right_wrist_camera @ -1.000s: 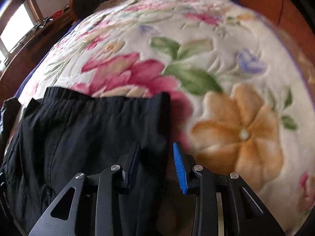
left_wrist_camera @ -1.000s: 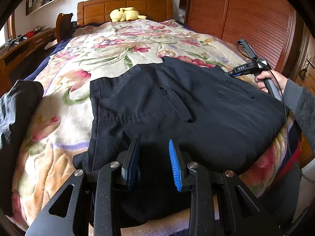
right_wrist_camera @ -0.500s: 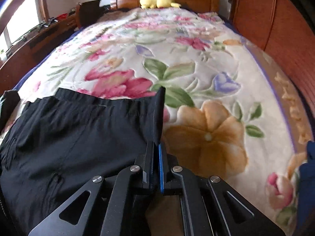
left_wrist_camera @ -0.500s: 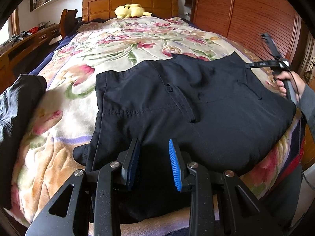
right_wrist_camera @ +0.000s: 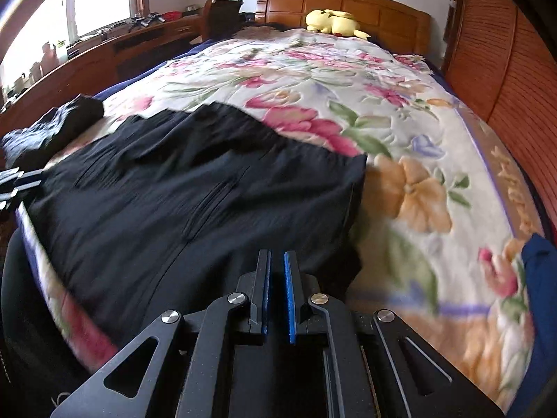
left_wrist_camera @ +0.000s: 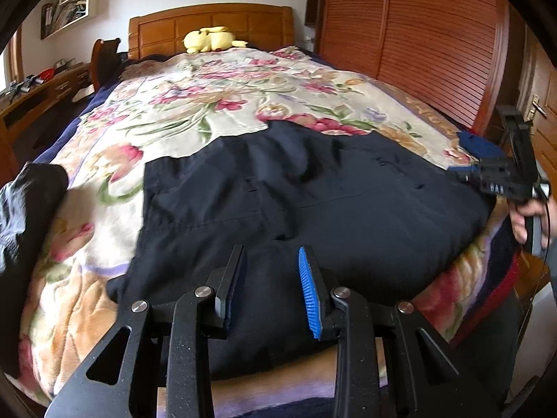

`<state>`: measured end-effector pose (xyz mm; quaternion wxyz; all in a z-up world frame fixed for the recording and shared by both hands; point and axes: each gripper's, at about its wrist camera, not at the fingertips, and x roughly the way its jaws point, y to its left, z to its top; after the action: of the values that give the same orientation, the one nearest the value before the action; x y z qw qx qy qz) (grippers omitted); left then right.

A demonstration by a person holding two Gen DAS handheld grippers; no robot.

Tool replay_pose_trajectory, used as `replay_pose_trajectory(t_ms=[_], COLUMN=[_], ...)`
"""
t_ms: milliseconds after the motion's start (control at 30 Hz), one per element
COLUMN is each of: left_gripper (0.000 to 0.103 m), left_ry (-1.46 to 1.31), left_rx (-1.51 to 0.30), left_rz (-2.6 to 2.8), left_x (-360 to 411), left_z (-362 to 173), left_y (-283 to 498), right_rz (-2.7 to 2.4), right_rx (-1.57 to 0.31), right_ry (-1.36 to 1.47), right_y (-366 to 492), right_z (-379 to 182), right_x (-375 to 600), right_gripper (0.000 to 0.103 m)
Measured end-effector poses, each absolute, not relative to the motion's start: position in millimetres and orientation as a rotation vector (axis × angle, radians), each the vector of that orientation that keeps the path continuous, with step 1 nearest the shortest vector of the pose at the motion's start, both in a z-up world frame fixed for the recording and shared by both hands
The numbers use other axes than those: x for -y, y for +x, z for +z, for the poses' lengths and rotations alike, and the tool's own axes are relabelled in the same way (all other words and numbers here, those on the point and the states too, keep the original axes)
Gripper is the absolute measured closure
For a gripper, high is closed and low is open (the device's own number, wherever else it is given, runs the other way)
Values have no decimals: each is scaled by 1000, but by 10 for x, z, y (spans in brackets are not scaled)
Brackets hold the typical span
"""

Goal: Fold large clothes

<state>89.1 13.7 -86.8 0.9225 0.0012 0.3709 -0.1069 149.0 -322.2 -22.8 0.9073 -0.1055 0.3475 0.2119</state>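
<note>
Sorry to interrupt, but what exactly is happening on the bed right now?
A person with a handheld gripper in each hand is folding a pair of black trousers spread on the floral blanket. The right gripper is nearly shut, its jaws just opening, with no fabric visibly between them. The left gripper hangs part open over the near edge of the trousers, holding nothing. No fold shows yet.

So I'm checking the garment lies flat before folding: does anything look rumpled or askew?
Yes. The black trousers are not flat: the waistband edge is humped and wavy on the floral blanket, with creases across the middle.
</note>
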Motion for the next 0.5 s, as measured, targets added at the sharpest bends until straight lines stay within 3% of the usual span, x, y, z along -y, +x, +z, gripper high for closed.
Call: replay_pose_trajectory(t_ms=[300, 500], left_gripper=[71, 71], left_ry=[36, 34], left_rx=[-801, -834], left_rz=[-274, -269], left_x=[149, 174], left_z=[-1024, -1156], left_y=[924, 931], right_rz=[344, 332], right_rx=[-736, -776], right_ry=[-176, -149], right_y=[1126, 1110], right_z=[-317, -444], right_x=[3544, 3658], right_gripper=[90, 77])
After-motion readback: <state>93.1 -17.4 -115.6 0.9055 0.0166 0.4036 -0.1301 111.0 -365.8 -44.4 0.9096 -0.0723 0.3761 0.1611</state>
